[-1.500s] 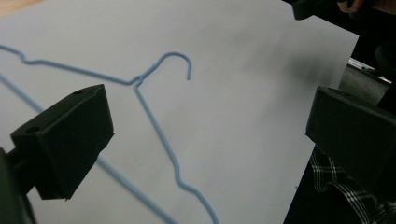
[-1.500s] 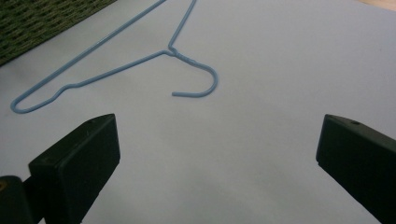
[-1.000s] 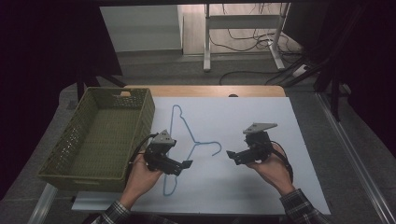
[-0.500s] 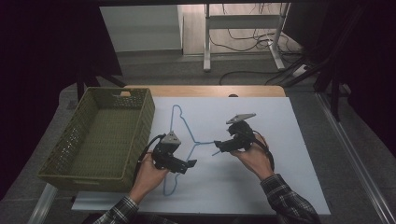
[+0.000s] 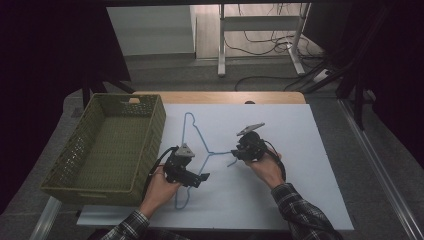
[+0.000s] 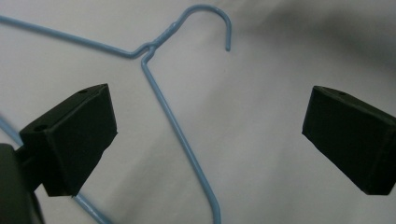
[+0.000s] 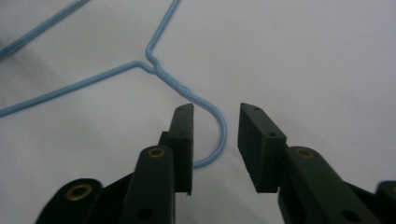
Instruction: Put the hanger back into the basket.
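Observation:
A blue wire hanger (image 5: 196,134) lies flat on the white table top (image 5: 310,165), its hook pointing right. My left gripper (image 5: 204,176) hovers over the hanger's lower arm. In the left gripper view its jaws stand wide open, and the hanger's arm (image 6: 177,126) runs between them without touching either. My right gripper (image 5: 234,152) is at the hook. In the right gripper view the hook (image 7: 222,133) curves through the narrow gap between its fingers (image 7: 184,126). The right gripper (image 7: 215,110) is open, not pressing the wire.
A green woven basket (image 5: 156,127) stands on the table's left side, close to my left hand. A wooden table edge (image 5: 220,97) runs along the back. Desk legs and cables sit on the floor beyond.
My right gripper has moved left and down to the hanger's hook. My left gripper has shifted slightly right over the hanger's lower arm. The hanger has stayed in place.

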{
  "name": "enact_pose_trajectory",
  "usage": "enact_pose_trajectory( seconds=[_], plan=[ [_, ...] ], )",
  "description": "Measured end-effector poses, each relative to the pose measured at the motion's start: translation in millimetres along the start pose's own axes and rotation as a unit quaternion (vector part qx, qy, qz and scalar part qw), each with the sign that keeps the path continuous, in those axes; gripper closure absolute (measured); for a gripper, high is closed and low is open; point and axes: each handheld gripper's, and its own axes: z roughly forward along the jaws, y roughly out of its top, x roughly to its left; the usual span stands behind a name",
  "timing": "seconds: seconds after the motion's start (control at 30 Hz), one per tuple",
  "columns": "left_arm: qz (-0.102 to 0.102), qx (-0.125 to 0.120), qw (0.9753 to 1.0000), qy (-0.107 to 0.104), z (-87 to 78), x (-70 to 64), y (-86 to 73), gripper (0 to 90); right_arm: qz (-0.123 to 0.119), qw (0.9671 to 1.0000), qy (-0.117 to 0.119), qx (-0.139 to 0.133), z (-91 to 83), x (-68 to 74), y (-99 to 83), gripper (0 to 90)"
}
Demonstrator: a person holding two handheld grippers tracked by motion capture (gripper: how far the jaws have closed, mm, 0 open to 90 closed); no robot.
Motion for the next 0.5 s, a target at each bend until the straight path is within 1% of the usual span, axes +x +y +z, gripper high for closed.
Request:
enact_pose_trajectory(
  seconds=[0.1, 0.13, 0.17, 0.33, 0.4, 0.43, 0.47, 0.5],
  plan=[
    [-0.004, 0.006, 1.0000, 0.004, 3.6, 1.0, -1.0, 3.7, -0.002, 1.0000, 0.003, 0.006, 5.6, -1.4, -1.7, 70.4],
    [-0.001, 0.010, 0.9999, 0.005, 4.0, 1.5, -1.0, 3.8, -0.002, 1.0000, -0.001, 0.006, 7.9, -1.7, -2.2, 70.9],
    [-0.004, 0.008, 0.9999, 0.006, 5.2, 1.0, -1.0, 3.9, -0.002, 1.0000, -0.003, 0.008, 10.2, -2.1, -2.5, 71.1],
    [-0.003, 0.013, 0.9999, 0.008, 7.9, 0.1, -0.1, 3.9, 0.005, 0.9997, -0.015, 0.017, 21.9, -5.2, -4.8, 73.7],
    [-0.004, 0.015, 0.9998, 0.012, 8.6, 0.1, 0.0, 3.9, 0.004, 0.9994, -0.019, 0.030, 26.7, -4.6, -6.7, 77.4],
    [-0.004, 0.016, 0.9998, 0.012, 8.8, 0.2, 0.1, 3.8, 0.004, 0.9995, -0.019, 0.024, 27.1, -4.2, -7.5, 82.9],
    [-0.005, 0.018, 0.9997, 0.013, 9.2, 0.3, 0.2, 3.8, 0.005, 0.9995, -0.018, 0.026, 27.1, -3.2, -7.3, 83.7],
    [-0.005, 0.019, 0.9997, 0.014, 9.5, 0.4, 0.3, 3.9, 0.004, 0.9993, -0.023, 0.028, 27.1, -1.6, -6.6, 84.4]
  ],
)
